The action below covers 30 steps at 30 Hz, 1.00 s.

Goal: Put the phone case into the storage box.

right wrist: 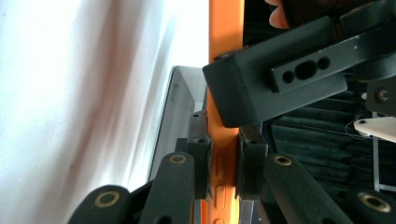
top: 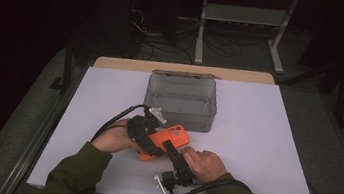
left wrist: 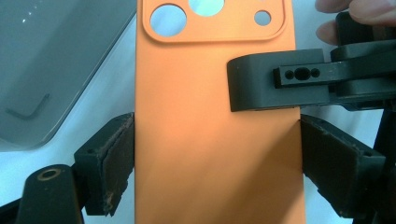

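Grey box (top: 180, 109) holds a hex key (left wrist: 28, 108); both grippers clamp the orange case (top: 170, 138).

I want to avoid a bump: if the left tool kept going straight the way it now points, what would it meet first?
Probably the grey box. The left tool, clamped across the orange phone case, points up the table toward the box, which lies just past the case's camera end. Depth is hard to judge.

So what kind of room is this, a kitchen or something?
Probably a lab or workshop, not a kitchen. A white-topped work table stands in a dark room, with loose black cables on the floor behind it and a white metal table frame beyond.
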Available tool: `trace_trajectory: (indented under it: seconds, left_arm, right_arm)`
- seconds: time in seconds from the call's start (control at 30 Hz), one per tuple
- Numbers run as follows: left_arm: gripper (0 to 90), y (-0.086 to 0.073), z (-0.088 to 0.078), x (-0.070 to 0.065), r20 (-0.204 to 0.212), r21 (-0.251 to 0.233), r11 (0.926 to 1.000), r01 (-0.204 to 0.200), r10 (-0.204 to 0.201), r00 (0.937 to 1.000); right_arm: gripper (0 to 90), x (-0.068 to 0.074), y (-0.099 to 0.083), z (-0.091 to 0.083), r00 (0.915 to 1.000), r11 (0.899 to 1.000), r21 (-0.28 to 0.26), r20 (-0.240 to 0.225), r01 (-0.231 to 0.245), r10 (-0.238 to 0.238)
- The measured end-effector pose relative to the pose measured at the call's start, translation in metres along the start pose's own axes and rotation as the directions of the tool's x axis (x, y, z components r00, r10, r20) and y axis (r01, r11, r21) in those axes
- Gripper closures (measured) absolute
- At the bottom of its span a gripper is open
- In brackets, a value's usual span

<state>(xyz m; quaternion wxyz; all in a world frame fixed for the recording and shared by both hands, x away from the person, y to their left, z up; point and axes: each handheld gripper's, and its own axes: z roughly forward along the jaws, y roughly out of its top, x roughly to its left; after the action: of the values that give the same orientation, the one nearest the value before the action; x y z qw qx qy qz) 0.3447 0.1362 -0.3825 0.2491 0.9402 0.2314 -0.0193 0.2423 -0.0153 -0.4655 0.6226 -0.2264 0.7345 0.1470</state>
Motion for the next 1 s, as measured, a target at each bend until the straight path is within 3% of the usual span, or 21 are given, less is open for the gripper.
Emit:
trace_trajectory:
  seconds: [0.37,0.53,1.0]
  left_arm:
    - [15.7,-0.002,-0.007,0.001,0.012,-0.047,0.9987,-0.018,0.019,0.9997]
    - [18.1,-0.003,-0.016,0.002,0.017,-0.076,0.9968,-0.026,0.028,0.9995]
    - [18.0,-0.014,-0.041,0.009,-0.001,-0.144,0.9895,0.001,-0.001,1.0]
  right_arm:
    - [79.3,-0.003,-0.002,-0.001,0.9997,1.0,0.006,0.014,-0.018,0.018]
    - [79.6,0.0,-0.004,0.0,0.9998,1.0,0.015,-0.008,-0.019,0.019]
    - [79.6,-0.001,-0.006,0.0,0.9996,1.0,0.014,-0.005,-0.026,0.027]
